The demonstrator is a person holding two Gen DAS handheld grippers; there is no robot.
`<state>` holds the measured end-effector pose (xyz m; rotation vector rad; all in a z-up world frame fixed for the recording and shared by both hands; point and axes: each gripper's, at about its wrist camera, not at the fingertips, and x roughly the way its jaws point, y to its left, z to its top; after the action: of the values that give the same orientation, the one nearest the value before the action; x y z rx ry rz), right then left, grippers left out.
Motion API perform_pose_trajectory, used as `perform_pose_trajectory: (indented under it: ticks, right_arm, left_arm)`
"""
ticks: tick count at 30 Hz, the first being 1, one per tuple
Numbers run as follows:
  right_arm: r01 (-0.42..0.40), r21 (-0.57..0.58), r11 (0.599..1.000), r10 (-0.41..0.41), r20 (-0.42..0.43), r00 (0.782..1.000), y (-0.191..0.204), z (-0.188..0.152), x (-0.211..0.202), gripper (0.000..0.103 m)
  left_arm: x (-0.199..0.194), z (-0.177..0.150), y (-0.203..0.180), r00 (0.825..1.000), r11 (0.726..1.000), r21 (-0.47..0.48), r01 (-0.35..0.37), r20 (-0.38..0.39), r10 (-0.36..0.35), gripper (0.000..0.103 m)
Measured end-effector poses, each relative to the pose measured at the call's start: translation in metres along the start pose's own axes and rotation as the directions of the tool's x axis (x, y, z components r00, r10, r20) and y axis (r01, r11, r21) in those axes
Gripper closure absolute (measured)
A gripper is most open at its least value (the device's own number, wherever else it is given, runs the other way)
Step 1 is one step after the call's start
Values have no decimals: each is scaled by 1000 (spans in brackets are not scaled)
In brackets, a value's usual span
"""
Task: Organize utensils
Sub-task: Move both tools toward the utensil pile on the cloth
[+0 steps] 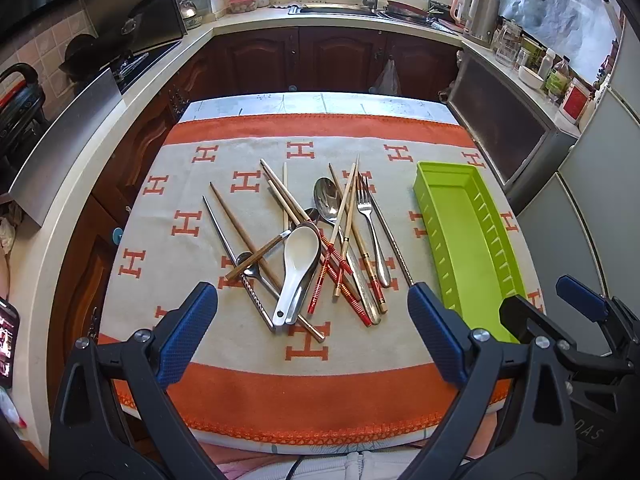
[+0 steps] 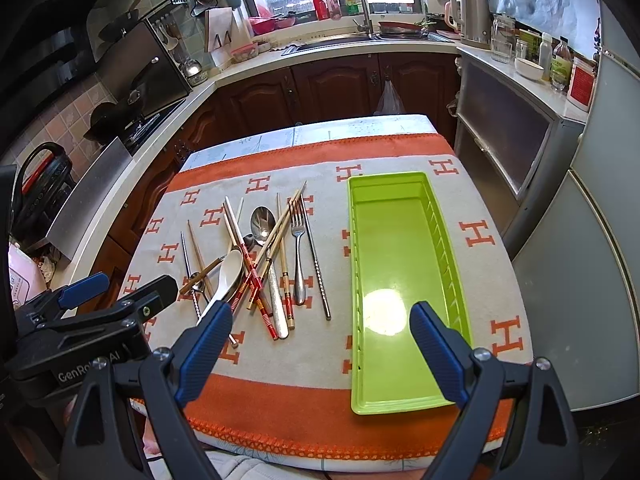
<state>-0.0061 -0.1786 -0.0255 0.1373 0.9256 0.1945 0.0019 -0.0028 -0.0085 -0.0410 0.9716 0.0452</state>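
While both tools hang above the near edge of the table, the left wrist view shows the left gripper (image 1: pixel 312 312) with its blue pads spread wide and nothing between them, aimed down at the utensil pile (image 1: pixel 316 248) so that any piece can be reached from the handle end. That pile lies at the middle of the orange-and-cream cloth (image 1: pixel 240 392): a white ceramic soup spoon (image 1: pixel 298 270) rests on top near the centre, red-banded chopsticks (image 1: pixel 340 276) cross just right of it, a steel fork (image 1: pixel 372 232) lies further right, and a large steel spoon (image 1: pixel 328 202) sits toward the far side. Most handles point to the near edge, which favours a pinch from this side. A green plastic tray (image 1: pixel 434 200) lies right of the pile, well apart from it, long axis running near to far, and appears empty. In the right wrist view, the right gripper (image 2: pixel 320 332) is likewise fully spread and empty, hovering over the gap between pile and tray. From here the tray (image 2: pixel 356 280) shows a bare floor and a slotted right wall, so nothing has yet been sorted. Its placement on the right suits the right gripper for drop-offs. The crossed chopsticks (image 2: pixel 250 276) overlap neighbouring pieces, so a top piece is probably the safer first pick.
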Motion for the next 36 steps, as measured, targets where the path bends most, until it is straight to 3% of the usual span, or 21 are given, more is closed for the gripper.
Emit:
perform_pose_trajectory:
  ticks: [36]
  right_arm:
    - [-18,-38,999,17,-34,999,16,2,7,12]
  left_arm:
    - [2,3,13,1000,1000,-20,10,-13,-10,8]
